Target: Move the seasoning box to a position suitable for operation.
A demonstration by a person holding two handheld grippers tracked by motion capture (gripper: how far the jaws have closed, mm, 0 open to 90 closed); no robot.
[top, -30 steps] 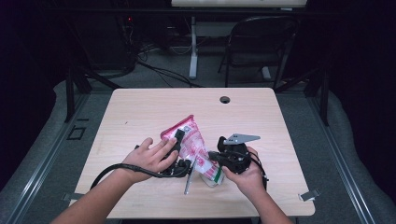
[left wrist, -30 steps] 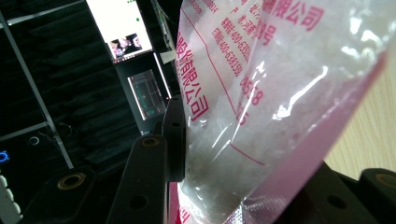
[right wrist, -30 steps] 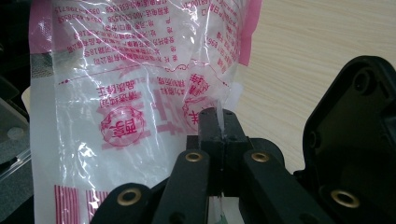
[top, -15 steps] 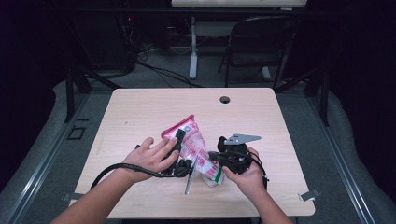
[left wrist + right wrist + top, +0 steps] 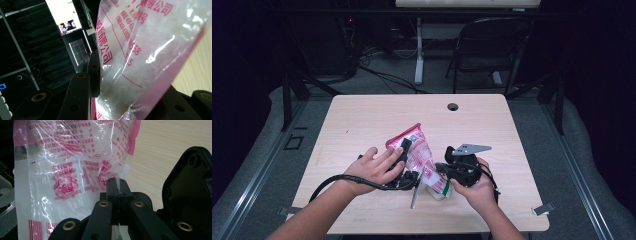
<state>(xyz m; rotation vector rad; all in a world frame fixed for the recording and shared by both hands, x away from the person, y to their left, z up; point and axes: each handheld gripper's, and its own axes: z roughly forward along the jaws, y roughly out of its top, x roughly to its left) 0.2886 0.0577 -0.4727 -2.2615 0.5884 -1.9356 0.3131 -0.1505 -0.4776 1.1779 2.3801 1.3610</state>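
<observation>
The high view shows a pale wooden table [image 5: 362,120] with rounded corners and a small round cable hole [image 5: 453,106] near its far edge. Beyond it, a dark folding chair [image 5: 492,45] stands on grey carpet. On the near half of the table, between the person's two hands, is a clear plastic bag [image 5: 419,155] printed in pink and red, with white granular contents. It slopes up from the table between the hands, its pink-edged top toward the far left.

The left gripper [image 5: 404,150] holds the bag's upper part. In the left gripper view the bag [image 5: 140,57] fills the space between the two black jaws, which stand partly apart and press on it from both sides. The right gripper [image 5: 446,172], topped by a grey three-cornered plate [image 5: 470,148], is at the bag's lower edge. In the right gripper view its jaws are fully closed together, pinching a thin fold of the bag's plastic film [image 5: 117,182] between their tips.
</observation>
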